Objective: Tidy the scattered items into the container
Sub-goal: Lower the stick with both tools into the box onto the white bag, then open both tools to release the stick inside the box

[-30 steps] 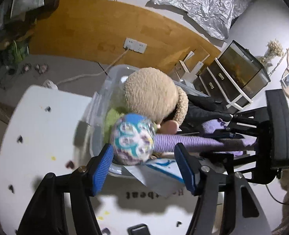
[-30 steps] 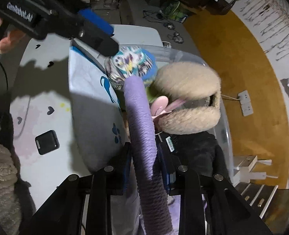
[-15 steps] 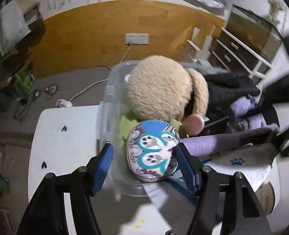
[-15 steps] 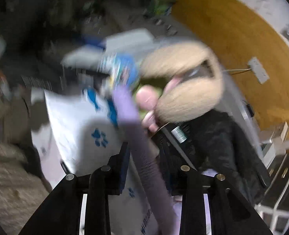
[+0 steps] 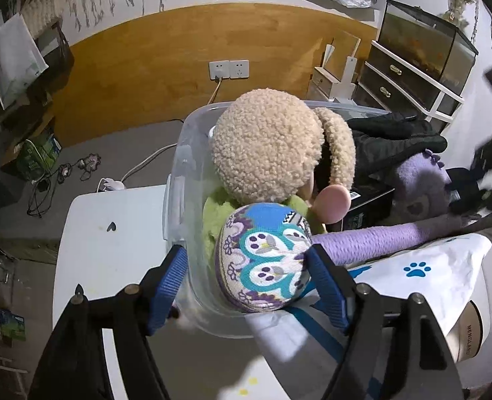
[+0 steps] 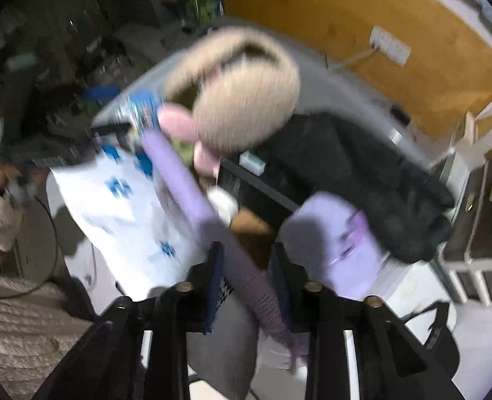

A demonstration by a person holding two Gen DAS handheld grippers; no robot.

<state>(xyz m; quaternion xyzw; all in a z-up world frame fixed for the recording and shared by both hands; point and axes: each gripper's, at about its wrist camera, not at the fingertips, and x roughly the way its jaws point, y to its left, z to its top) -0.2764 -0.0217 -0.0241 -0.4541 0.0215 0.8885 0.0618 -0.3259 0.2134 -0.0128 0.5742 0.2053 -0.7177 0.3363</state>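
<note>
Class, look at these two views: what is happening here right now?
A person with two handheld grippers is packing a clear bin that is already heaped. The left gripper sits open around a patterned ball at the bin's near edge. The right gripper is clamped on a purple stick pointing toward the ball.

Teal, blue and purple owl print on white over the ball (image 5: pixel 266 260). Curly beige on the plush (image 5: pixel 266 146), lilac on the ribbed tube (image 5: pixel 372 238), blue paw prints on the white bag (image 5: pixel 422 276), clear bin (image 5: pixel 185 166), black jacket (image 5: pixel 396 140) far right.
</note>
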